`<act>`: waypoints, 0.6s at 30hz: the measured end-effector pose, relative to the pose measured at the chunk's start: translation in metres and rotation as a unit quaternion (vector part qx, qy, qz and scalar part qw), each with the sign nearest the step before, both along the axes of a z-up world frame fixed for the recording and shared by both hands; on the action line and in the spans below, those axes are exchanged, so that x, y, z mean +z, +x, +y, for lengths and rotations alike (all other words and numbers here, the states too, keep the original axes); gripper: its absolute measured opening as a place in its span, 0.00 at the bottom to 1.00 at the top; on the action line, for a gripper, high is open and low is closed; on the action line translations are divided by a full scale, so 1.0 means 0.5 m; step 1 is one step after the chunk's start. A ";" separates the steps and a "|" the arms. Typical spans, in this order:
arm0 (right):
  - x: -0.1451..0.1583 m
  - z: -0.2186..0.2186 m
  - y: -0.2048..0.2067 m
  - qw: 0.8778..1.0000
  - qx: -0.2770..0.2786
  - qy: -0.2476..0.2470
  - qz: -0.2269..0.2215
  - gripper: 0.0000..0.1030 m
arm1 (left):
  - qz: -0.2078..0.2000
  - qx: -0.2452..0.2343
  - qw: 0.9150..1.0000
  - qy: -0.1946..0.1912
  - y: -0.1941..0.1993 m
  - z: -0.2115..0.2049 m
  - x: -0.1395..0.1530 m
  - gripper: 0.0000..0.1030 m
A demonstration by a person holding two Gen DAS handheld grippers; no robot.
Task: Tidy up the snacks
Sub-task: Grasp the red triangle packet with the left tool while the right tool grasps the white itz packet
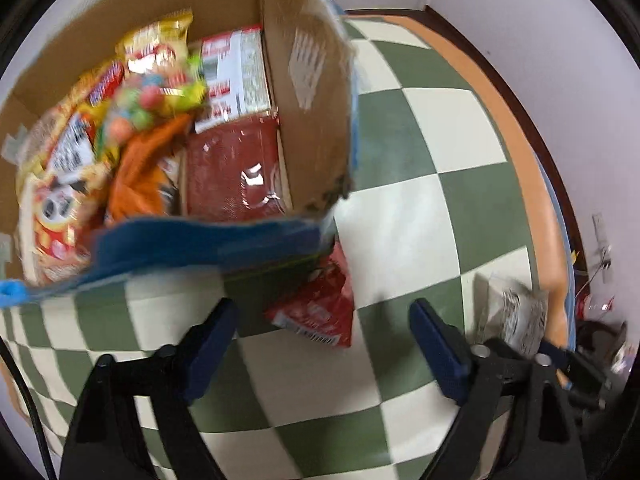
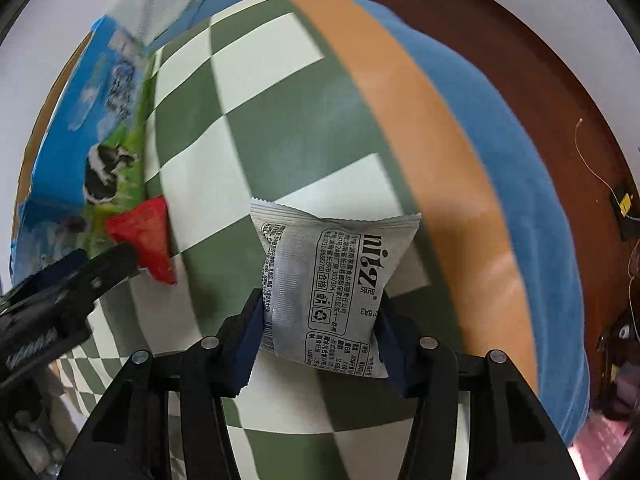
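Holding: grey printed foil snack packet is pinched by right gripper | cardboard snack box at 10 o'clock | left gripper spread, red packet at 12 o'clock

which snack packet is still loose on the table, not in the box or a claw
The red packet lying on the checked cloth beside the box. The grey packet is clamped in the right claw; the others sit inside.

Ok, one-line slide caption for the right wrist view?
Right gripper holds a grey snack packet above the checkered tablecloth, red packet beside the box.
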State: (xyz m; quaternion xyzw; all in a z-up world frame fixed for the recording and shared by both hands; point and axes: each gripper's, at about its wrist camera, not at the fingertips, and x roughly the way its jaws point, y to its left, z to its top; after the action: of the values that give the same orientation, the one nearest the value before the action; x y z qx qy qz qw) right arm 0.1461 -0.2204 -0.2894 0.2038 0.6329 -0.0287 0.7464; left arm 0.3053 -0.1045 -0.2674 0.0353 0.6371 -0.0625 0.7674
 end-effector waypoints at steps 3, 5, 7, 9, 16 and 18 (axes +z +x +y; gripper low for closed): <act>-0.003 -0.005 -0.003 1.000 -0.003 -0.004 0.002 0.54 | 0.016 0.027 0.999 -0.014 0.009 0.001 -0.027 0.48; -0.005 -0.009 -0.003 1.000 -0.003 -0.007 0.004 0.54 | 0.015 0.034 0.999 -0.018 0.011 0.004 -0.034 0.37; -0.005 -0.013 -0.005 1.000 0.000 -0.012 0.006 0.54 | 0.011 0.039 0.999 -0.023 0.003 0.008 -0.035 0.37; -0.004 -0.008 -0.007 1.000 0.006 -0.018 0.008 0.54 | 0.011 0.040 0.999 -0.027 -0.014 0.016 -0.033 0.36; -0.006 0.066 0.003 0.998 0.058 -0.022 0.026 0.54 | 0.045 0.034 0.998 -0.026 -0.124 0.081 -0.030 0.36; -0.014 0.099 -0.009 0.995 0.086 -0.022 0.033 0.54 | 0.064 0.043 0.997 -0.025 -0.164 0.121 -0.038 0.36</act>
State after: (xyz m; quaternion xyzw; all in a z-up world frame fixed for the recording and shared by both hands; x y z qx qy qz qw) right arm 0.1419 -0.1710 -0.2963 0.1306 0.6716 0.0148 0.7292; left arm 0.2231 -0.0440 -0.2863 -0.0153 0.6841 -0.0478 0.7277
